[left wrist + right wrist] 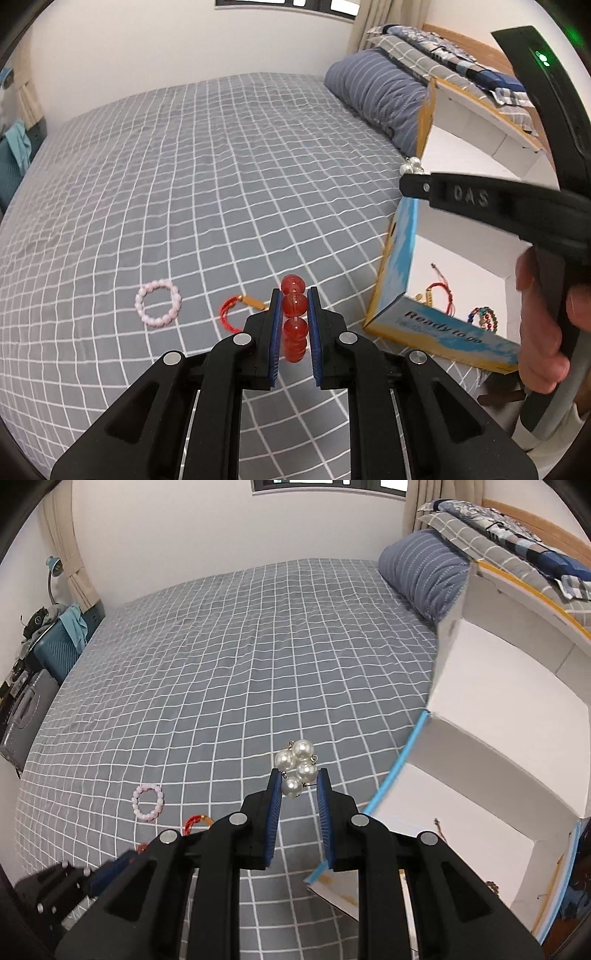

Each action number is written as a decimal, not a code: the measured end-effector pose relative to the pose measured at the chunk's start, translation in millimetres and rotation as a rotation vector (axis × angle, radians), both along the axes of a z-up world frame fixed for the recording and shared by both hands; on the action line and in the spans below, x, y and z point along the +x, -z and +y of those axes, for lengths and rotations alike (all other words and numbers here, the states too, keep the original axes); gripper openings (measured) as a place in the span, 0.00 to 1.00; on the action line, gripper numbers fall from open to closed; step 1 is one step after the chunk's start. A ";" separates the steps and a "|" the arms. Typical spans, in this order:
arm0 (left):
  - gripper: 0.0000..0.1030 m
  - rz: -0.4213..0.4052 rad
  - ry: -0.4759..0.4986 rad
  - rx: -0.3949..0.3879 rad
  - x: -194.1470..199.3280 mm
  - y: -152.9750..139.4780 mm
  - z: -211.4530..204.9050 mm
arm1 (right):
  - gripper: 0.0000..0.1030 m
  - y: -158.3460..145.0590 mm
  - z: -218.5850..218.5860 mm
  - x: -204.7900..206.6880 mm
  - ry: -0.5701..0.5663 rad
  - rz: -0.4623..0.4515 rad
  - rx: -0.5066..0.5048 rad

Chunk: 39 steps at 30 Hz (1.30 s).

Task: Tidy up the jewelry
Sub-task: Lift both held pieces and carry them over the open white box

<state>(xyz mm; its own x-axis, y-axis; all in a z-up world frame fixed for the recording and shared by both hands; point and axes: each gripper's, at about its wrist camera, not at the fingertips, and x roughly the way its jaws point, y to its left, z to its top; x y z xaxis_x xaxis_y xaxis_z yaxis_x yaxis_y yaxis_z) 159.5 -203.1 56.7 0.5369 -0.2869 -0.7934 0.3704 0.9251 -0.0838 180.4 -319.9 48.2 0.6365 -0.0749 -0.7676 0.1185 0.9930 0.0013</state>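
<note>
Left gripper (295, 301) clamps a red bead bracelet (294, 317) at lower center, strand running straight along the fingers, away from the camera. Right gripper (298, 781) pinches 4 pearls (297, 766), bunched at its tips beside the white box (491, 738).

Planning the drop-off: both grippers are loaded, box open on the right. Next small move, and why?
Probably carry the right gripper on over the open box and release there. It is shut on the pearl piece, held clear of the bedspread beside the box's near wall. The left gripper, shut on the red bead bracelet, sits farther from the box, so it can follow.
</note>
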 end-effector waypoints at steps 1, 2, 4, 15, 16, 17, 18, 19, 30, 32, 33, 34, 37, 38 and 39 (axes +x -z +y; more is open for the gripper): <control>0.12 -0.002 0.008 0.000 0.2 -1.8 -3.3 | 0.18 -2.1 -2.9 -2.2 0.005 -0.003 -0.001; 0.12 -0.006 0.014 0.001 -0.2 -3.9 -6.3 | 0.18 -4.3 -6.8 -4.9 0.011 -0.006 -0.001; 0.12 -0.015 0.027 0.003 1.1 -7.0 -13.4 | 0.18 -8.7 -13.9 -10.4 0.025 -0.014 -0.003; 0.12 -0.039 0.110 0.004 10.3 -19.6 -57.9 | 0.18 -20.2 -59.3 -46.6 0.135 -0.043 -0.009; 0.12 -0.040 0.121 0.004 11.0 -20.3 -63.0 | 0.18 -20.7 -61.6 -49.4 0.143 -0.042 -0.006; 0.12 -0.039 0.128 0.002 11.4 -21.0 -67.0 | 0.18 -21.4 -66.0 -52.8 0.154 -0.046 -0.003; 0.12 -0.033 0.144 -0.002 11.9 -22.0 -73.3 | 0.18 -22.0 -70.3 -55.8 0.165 -0.049 -0.001; 0.12 -0.032 0.155 -0.003 12.0 -22.8 -78.7 | 0.18 -22.3 -73.1 -58.1 0.173 -0.050 -0.001; 0.12 -0.056 0.278 -0.017 4.8 -30.7 -133.7 | 0.18 -19.9 -116.8 -95.6 0.308 -0.055 0.017; 0.12 -0.063 0.295 -0.019 2.6 -28.8 -144.6 | 0.18 -16.9 -125.5 -103.5 0.342 -0.052 0.028; 0.12 -0.063 0.304 -0.020 1.7 -27.8 -148.7 | 0.18 -15.2 -129.3 -106.9 0.355 -0.050 0.030; 0.12 -0.064 0.313 -0.017 1.2 -25.9 -153.6 | 0.18 -13.2 -133.9 -110.2 0.371 -0.048 0.035; 0.12 -0.057 0.335 -0.011 -0.2 -18.5 -167.9 | 0.18 -7.0 -146.1 -120.7 0.420 -0.044 0.040; 0.12 -0.054 0.342 -0.008 0.1 -14.8 -173.6 | 0.18 -5.2 -149.2 -123.4 0.434 -0.042 0.039; 0.12 -0.051 0.345 -0.006 0.8 -12.3 -177.3 | 0.18 -2.2 -152.6 -127.4 0.453 -0.040 0.041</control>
